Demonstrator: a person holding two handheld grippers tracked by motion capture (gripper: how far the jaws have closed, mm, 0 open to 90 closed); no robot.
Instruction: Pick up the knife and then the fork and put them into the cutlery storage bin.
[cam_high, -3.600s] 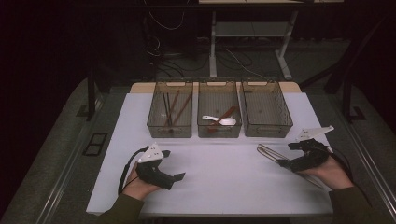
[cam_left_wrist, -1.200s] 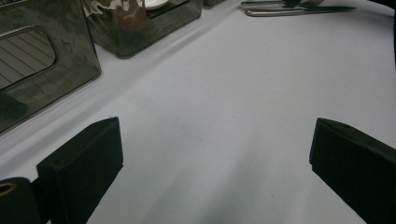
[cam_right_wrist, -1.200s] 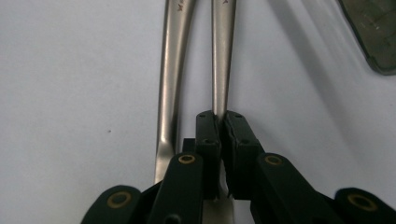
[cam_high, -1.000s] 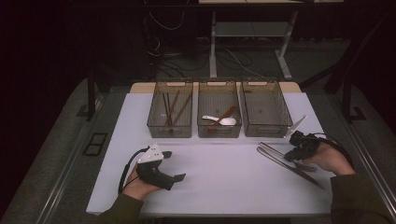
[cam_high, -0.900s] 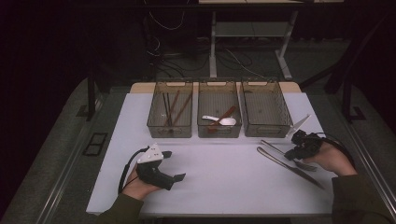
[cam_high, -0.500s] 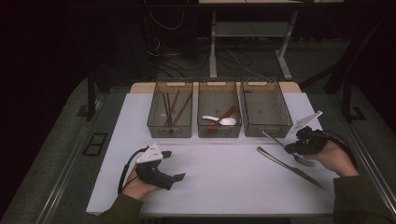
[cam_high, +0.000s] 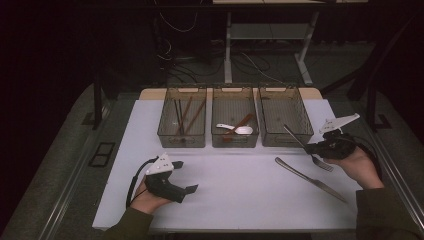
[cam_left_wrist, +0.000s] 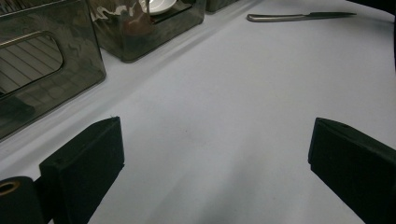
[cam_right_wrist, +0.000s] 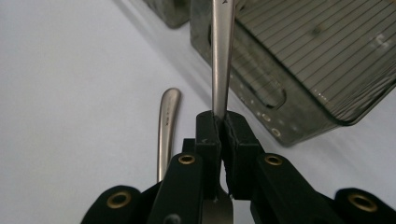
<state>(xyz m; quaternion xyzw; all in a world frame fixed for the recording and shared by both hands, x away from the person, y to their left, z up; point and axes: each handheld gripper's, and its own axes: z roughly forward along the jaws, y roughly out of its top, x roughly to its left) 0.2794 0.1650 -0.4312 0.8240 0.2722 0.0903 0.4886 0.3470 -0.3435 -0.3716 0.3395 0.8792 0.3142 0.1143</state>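
Item: fork (cam_high: 301, 143), metal. Held in the right gripper (cam_high: 314, 148), jaws closed tight on the neck of the fork; handle points far-left and up toward the rightmost bin, tines (cam_high: 324, 165) stick out on the near side, beneath the hand. Lifted clear of the table. In the right gripper view the fork (cam_right_wrist: 221, 56) handle rises straight from between the pinched jaws, in front of the bin wall.

Item: right gripper. At the right side of the table, just near-right of the rightmost bin, held in the person's right hand (cam_high: 356, 167).

Item: left gripper (cam_high: 186, 191). At the near-left of the table, in the person's left hand (cam_high: 147, 199), resting low over the surface. Jaws stand wide apart, with only bare tabletop between them in the left gripper view.

Item: table knife (cam_high: 309, 180), metal. Lies flat on the white table (cam_high: 240, 200), near-left of the right gripper, running from far-left to near-right. Not touched by either gripper.

Item: three clear bins in a row at the far edge.
- Left bin (cam_high: 182, 141): dark chopsticks (cam_high: 185, 114).
- Middle bin (cam_high: 235, 141): white spoon (cam_high: 239, 129) and a brown utensil.
- Right bin (cam_high: 286, 140): contents cannot be told.
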